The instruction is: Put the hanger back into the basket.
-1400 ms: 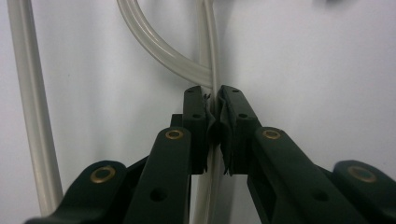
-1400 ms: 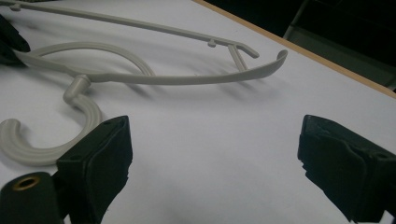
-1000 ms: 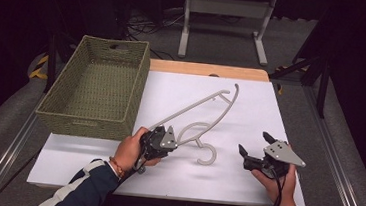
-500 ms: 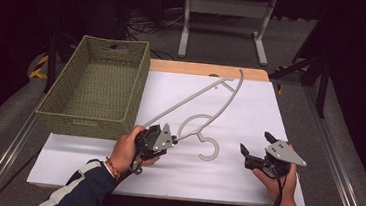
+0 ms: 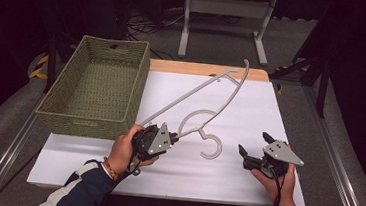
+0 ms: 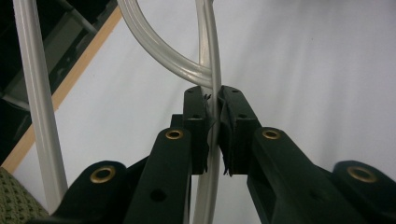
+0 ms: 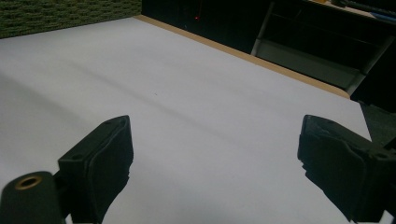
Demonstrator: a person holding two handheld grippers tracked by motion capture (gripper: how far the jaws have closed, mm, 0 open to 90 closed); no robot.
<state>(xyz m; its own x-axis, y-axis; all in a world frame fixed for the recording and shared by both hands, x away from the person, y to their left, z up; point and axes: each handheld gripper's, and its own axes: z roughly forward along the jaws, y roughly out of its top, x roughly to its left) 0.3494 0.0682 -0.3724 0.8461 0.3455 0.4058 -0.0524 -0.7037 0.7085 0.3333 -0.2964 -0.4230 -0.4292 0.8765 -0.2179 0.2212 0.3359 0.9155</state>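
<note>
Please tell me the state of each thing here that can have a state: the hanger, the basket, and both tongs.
Hanger: gripped near its hook end, far end raised toward the table's back edge.
Basket: upright on the table's left side, empty.
Left tongs: shut on the hanger's thin edge.
Right tongs: open, holding nothing, over the white table.

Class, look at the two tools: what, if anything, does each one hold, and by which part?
The left tool is shut on the coat hanger, gripping a thin bar near its hook. The right tool is open and holds nothing.
</note>
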